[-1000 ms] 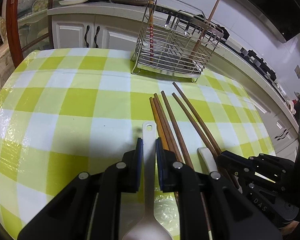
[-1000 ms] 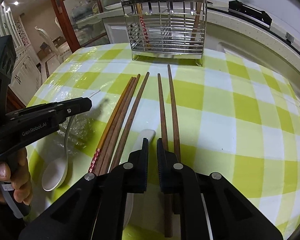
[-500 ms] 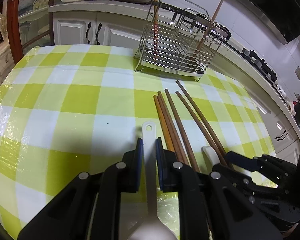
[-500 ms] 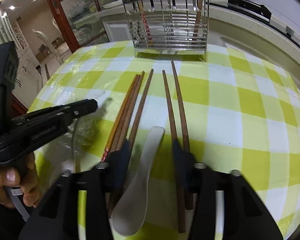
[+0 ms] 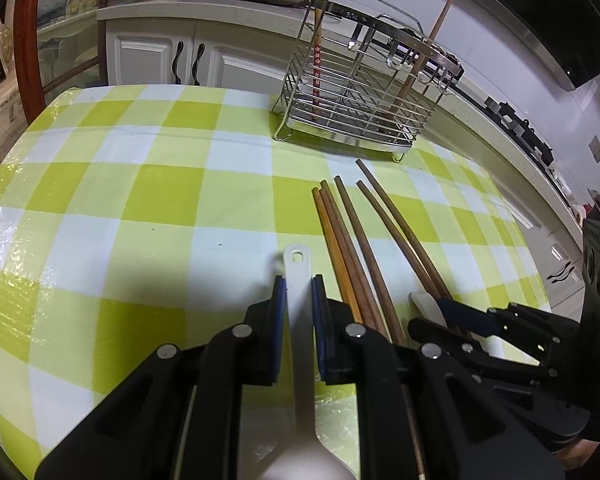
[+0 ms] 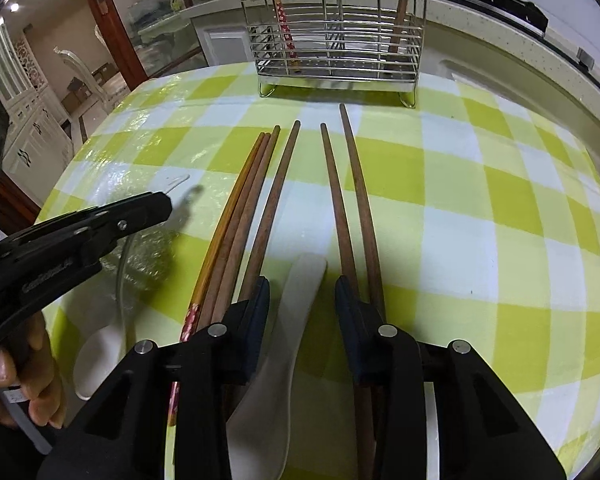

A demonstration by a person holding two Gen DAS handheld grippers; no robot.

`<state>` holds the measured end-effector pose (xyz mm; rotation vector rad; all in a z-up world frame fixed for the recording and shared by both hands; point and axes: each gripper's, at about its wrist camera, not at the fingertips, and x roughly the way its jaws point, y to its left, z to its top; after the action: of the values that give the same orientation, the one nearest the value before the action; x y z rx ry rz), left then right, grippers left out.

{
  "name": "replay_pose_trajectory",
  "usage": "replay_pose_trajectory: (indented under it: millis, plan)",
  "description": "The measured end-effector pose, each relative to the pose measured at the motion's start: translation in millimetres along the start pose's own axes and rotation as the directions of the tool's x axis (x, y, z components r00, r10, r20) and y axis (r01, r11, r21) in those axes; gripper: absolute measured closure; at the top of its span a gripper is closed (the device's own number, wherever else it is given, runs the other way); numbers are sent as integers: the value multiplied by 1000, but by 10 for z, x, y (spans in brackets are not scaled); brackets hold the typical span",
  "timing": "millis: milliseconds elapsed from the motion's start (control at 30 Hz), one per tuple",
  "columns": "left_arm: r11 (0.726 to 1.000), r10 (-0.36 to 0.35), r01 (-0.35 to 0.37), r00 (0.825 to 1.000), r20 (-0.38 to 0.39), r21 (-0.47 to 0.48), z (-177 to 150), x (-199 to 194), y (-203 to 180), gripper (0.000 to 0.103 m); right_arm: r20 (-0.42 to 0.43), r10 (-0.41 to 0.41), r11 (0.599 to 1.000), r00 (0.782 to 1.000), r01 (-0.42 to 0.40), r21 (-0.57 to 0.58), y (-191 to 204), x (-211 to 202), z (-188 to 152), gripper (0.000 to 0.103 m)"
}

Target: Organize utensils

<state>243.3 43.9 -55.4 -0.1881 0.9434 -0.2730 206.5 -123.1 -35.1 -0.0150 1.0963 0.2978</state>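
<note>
on the checked tablecloth (image 5: 160, 200), left fingers (image 5: 278, 312) clench a white spoon (image 5: 298, 276); right fingers (image 6: 260, 300) closing round another, not yet touching.

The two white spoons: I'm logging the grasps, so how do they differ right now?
The left gripper is shut on the holed-handle spoon; the plain-handle spoon lies loose between the closing jaws of the right gripper. The holed-handle spoon sits clear of the chopsticks; the plain-handle spoon lies among them. Both are white, handles toward the rack.
</note>
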Motion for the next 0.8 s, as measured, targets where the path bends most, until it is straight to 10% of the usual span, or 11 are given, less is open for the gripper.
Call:
replay_pose_trajectory:
  millis: [167,800]
  plan:
    - [1000,5,-5,1000,8,3,6,-38,5,90,9,-3,1000,1000,3,-25,6,31,37,86]
    - [998,50,-55,990,129,38,51,-617,-199,90,191,10,1000,981,-4,-30,-66,-727,48,86]
